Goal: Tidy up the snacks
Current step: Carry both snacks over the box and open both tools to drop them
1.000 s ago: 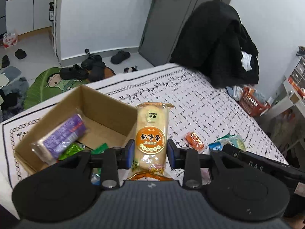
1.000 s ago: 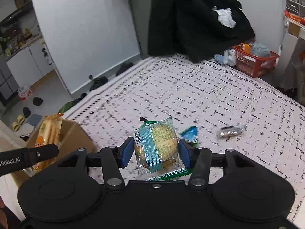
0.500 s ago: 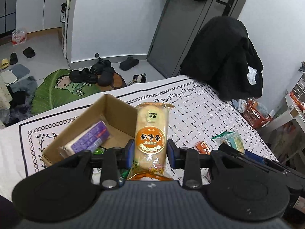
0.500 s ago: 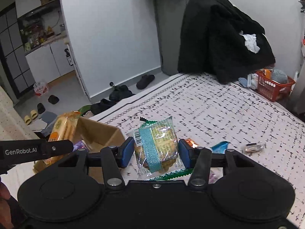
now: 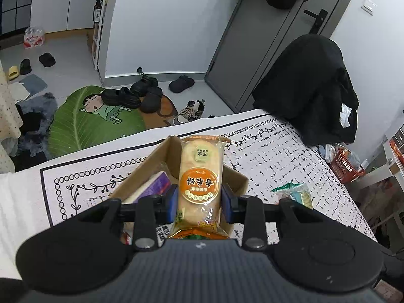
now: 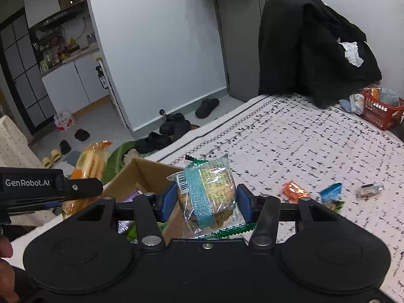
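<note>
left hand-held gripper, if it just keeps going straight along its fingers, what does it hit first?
Probably the cardboard box. The left hand-held gripper, shut on the rice cracker pack, points over the open box, so the pack's far end would likely meet the box's inside or far wall first. Depth is unclear through the fisheye.

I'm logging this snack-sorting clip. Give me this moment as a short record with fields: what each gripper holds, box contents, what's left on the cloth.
left gripper: shut on rice cracker pack
right gripper: shut on cookie packet
box: open, holds purple pack and others partly hidden
loose on cloth: orange packet, blue packet, clear-wrapped snack
</note>
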